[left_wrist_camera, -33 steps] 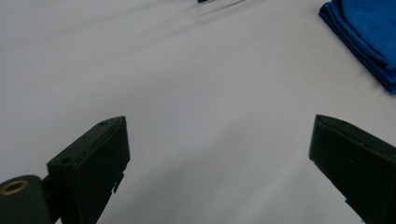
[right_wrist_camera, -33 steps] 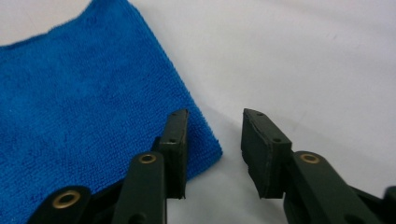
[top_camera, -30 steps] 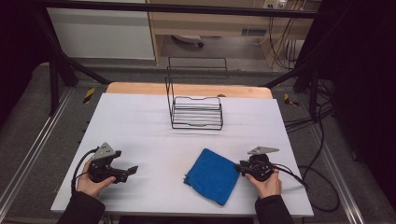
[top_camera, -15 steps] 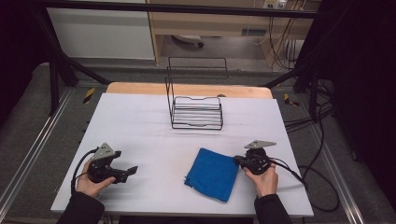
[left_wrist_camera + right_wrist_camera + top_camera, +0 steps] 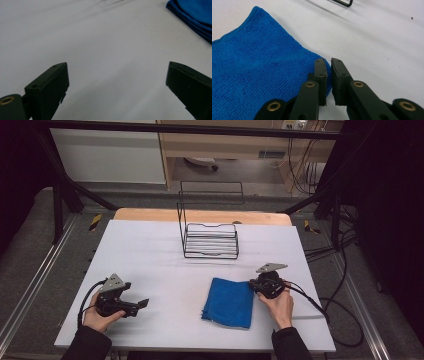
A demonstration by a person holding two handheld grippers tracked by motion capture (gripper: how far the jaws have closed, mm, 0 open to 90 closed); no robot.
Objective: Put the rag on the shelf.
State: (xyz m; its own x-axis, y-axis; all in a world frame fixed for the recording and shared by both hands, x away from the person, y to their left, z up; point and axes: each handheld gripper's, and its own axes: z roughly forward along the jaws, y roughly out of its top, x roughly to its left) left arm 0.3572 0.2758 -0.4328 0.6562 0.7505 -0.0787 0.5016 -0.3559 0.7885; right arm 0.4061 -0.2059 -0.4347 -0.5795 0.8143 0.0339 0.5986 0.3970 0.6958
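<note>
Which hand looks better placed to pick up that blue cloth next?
The right. Its tool sits at the blue cloth's near corner, jaws almost together with a thin gap. The left tool rests open, well apart from the cloth across bare table.

A black wire rack (image 5: 210, 240) stands on the white table (image 5: 150, 250).
</note>
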